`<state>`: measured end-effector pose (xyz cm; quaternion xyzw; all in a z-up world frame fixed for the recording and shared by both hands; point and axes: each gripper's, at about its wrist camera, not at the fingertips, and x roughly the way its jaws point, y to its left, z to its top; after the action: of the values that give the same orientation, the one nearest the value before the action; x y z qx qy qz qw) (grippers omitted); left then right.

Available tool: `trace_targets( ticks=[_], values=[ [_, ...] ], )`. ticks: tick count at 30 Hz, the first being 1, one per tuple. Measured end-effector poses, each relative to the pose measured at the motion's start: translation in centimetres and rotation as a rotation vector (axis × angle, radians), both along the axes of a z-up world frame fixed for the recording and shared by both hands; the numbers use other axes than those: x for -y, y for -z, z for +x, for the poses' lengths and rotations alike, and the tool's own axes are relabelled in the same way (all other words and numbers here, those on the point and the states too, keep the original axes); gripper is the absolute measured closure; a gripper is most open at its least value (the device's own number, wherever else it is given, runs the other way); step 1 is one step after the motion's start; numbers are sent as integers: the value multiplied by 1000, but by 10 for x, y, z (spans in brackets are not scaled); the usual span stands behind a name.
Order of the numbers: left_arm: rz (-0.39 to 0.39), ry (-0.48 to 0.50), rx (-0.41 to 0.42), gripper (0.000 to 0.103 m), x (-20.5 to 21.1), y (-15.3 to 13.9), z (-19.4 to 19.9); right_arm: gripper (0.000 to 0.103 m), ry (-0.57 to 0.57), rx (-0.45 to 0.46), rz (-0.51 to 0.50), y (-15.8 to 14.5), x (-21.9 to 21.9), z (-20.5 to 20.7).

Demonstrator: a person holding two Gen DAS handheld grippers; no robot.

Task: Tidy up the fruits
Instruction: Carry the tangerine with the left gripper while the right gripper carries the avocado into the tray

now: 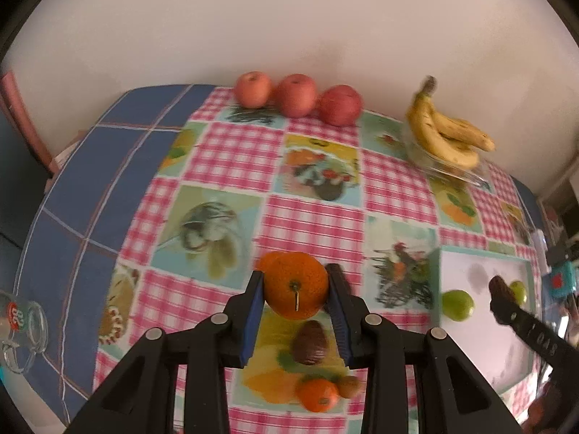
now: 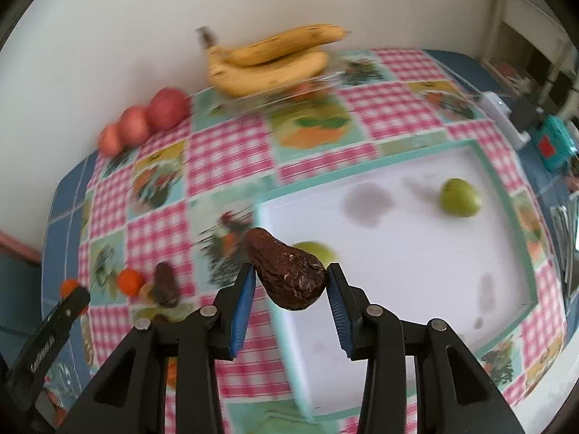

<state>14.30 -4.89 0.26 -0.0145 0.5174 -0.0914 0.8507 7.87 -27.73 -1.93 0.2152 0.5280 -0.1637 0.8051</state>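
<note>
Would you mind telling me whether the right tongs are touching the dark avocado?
Touching: the right wrist view shows both blue pads of the right tongs pressed against the dark avocado, lifted above the white tray.

left wrist view: close above the table's (image 1: 90, 188) near edge, facing the far wall edge along its own fingers. right wrist view: low over the white tray (image 2: 416, 246), angled toward the far left corner. both share the bananas (image 1: 447, 133) (image 2: 269, 59), apples (image 1: 296, 96) (image 2: 144, 121), tray (image 1: 470, 332).
</note>
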Motion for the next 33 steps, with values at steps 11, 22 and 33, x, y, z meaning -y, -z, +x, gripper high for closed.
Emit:
trace_targets(
  ticks=[11, 22, 33],
  values=[
    [-60, 205, -19, 66, 85, -3, -25, 61, 202, 14, -22, -6, 93, -44],
    [-22, 368, -29, 66, 155, 3, -57, 61, 297, 43, -30, -15, 137, -72],
    [19, 422, -117, 66, 184, 43, -62, 61, 230, 26, 40, 20, 133, -55]
  ],
)
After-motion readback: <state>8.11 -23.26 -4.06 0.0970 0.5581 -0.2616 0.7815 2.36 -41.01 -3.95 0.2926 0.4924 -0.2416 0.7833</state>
